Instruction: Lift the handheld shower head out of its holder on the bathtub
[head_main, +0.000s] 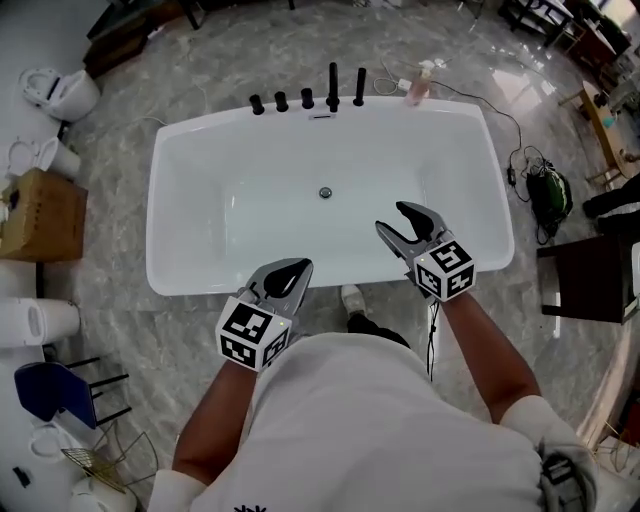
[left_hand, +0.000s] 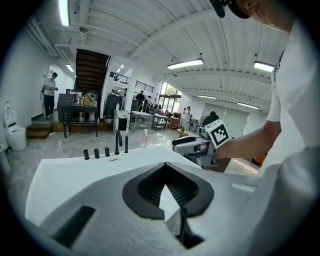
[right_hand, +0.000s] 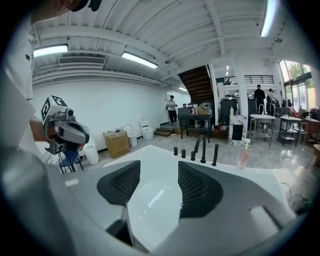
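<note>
- Nearest the person, the left tool (head_main: 291, 272) hangs over the near rim of the bathtub (head_main: 170, 180). Its jaws are clenched on nothing, so it looks to be only along for the approach.
- The right tool (head_main: 396, 220) reaches over the basin with its jaws released and empty, probably readied for the grasp.
- The handheld shower head (head_main: 359, 86) stands upright in its holder on the bathtub's far rim, beside the spout (head_main: 332, 85) and three knobs (head_main: 281, 101). It is well apart from both tools.
- A pink bottle (head_main: 417, 84) sits on the far rim, towards the right corner.
- Grey marbled floor (head_main: 230, 50) surrounds the bathtub, with a cardboard box (head_main: 40, 215) to its left and a dark chair (head_main: 590, 280) to its right.
</note>
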